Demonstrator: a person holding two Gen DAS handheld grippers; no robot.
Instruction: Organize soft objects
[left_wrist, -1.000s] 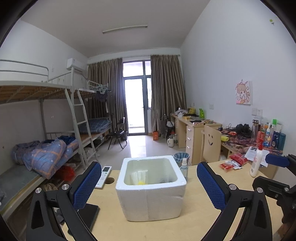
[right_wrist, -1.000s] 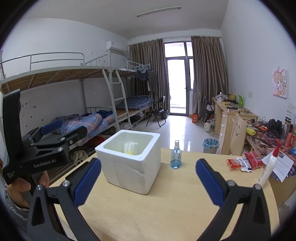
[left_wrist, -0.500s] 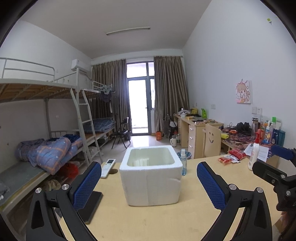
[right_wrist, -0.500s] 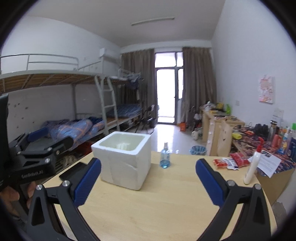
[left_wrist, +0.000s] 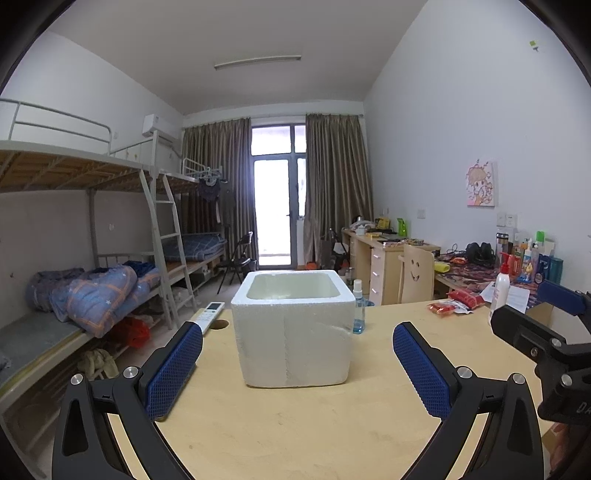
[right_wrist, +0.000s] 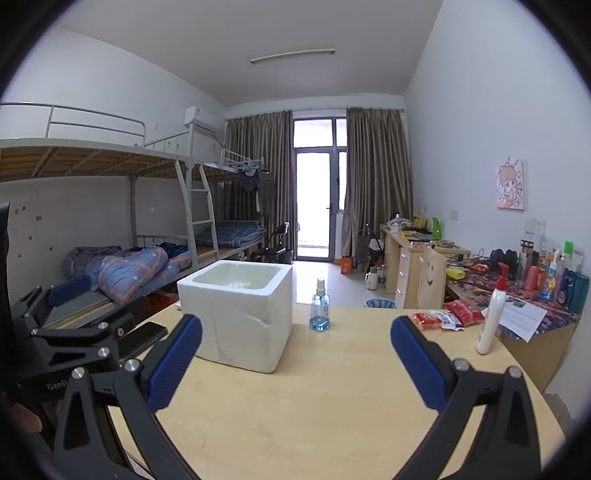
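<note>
On the desk, the white foam box stands upright with its open top facing the ceiling; it is nearly cubic, so no long axis stands out, and one flat wall squarely faces the left gripper. Over the last second both cameras have dropped and levelled: the box's inside, where something pale and yellow showed a moment ago, is now mostly hidden behind the near rim, so I cannot tell from here what lies in it. That suggests the hands have pulled back from the box, and either a soft item has gone in or the next one is being sought. Both grippers are released, jaws spread wide with nothing between them; the right gripper sits to the right of the box and sees it corner-on. Just behind the box's right side stands a spray bottle; further right lie red packets and a lotion bottle, well apart from the box.
</note>
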